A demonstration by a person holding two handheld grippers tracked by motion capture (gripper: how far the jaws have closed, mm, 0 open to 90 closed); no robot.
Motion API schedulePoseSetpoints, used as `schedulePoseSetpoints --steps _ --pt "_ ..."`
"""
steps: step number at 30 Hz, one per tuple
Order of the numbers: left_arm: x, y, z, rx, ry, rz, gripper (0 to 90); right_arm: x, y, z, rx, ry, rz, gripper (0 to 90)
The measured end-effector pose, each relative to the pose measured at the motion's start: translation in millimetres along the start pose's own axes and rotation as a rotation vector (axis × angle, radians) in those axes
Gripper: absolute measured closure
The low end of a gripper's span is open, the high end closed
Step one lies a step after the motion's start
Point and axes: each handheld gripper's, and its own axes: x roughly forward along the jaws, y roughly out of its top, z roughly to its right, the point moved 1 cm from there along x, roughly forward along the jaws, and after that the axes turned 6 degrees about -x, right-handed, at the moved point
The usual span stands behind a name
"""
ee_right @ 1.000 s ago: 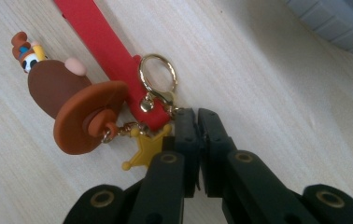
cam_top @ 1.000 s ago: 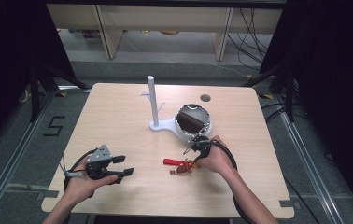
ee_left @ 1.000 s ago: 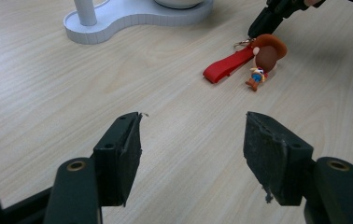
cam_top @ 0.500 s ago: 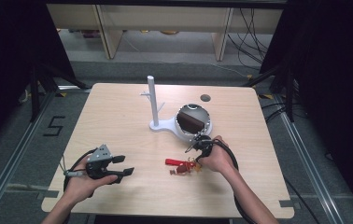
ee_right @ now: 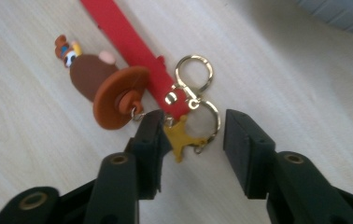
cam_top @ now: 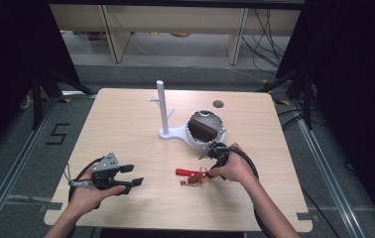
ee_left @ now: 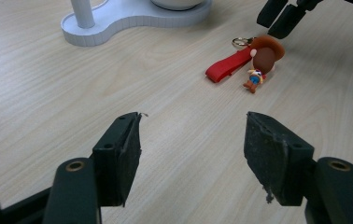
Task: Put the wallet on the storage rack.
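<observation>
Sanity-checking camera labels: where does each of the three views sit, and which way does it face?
High view: fixed above the person's side, facing forward and down on the table; both forearms, left gripper, right gripper.
Left gripper view: rides the left gripper, low across the tabletop toward the keychain; own jaws wide apart.
Right gripper view: rides the right gripper, facing down, jaws astride the gold star charm.
Shared: all three show the keychain; the white stand shows in high and left.

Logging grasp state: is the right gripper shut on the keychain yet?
Open: the right gripper straddles the keychain rings, a gap showing.
</observation>
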Motion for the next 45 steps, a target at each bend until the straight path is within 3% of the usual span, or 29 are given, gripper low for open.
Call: schedulePoseSetpoints --steps 1,7,9,10,13,14,17,19,23,26,28,29,30,37,45 --pt "0.0 0.2 0.5 0.000 0.000 -0.005 35.9 1.3 -0.6 -1.0 0.004 0.004 -0.004 56.0" --pt "0.9 0.0 0.2 -0.004 -0.003 0.009 35.7 6.5 -2.6 -3.7 -0.107 -0.025 -0.023 45.9" --pt "0.8 0.0 0.0 -0.001 -0.005 0.001 35.7 7.3 -2.6 -3.9 -0.121 -0.025 -0.029 45.3" --pt "0.7 0.1 0.0 -0.001 -0.008 -0.007 35.7 8.2 -2.7 -5.9 -0.097 -0.028 -0.042 45.0" --pt "2.4 -1.4 0.6 0.001 -0.009 0.006 35.8 11.7 -2.2 -8.6 -0.107 -0.011 -0.043 44.6" --pt "2.2 -1.6 0.7 0.001 -0.011 0.001 35.8 16.7 -1.9 -9.6 -0.131 -0.032 -0.054 43.8" --pt "1.4 -1.8 0.5 0.003 -0.012 -0.005 35.8 18.0 -1.1 -12.3 -0.148 -0.065 -0.056 46.2" --pt "1.1 -1.8 0.1 0.005 -0.010 -0.005 35.8 18.1 0.7 -11.6 -0.176 -0.085 -0.049 58.7" --pt "-0.2 -2.0 0.0 -0.002 0.007 -0.005 35.8 17.4 0.2 -11.3 -0.149 -0.092 -0.046 61.8" --pt "1.3 -3.3 -1.2 0.001 -0.004 -0.003 35.8 15.2 -1.5 -9.4 -0.137 -0.077 -0.019 68.7" --pt "1.8 -3.1 -1.3 -0.002 -0.010 -0.006 35.8 11.2 -2.0 -8.0 -0.119 -0.084 -0.004 76.9" --pt "1.8 -3.1 -0.7 -0.002 -0.003 -0.006 35.8 8.6 -2.7 -4.9 -0.135 -0.102 -0.001 86.7" --pt "1.8 -2.8 -0.4 -0.005 -0.007 -0.007 35.8 6.8 -2.8 -3.9 -0.121 -0.098 0.022 87.5" --pt "1.8 -3.3 -0.4 -0.004 -0.012 -0.005 35.8 8.5 -4.4 -3.6 -0.080 -0.074 0.029 87.8" --pt "1.9 -4.1 -1.4 -0.006 -0.002 -0.005 35.8 7.3 -3.4 -1.5 -0.085 -0.075 0.045 87.6"
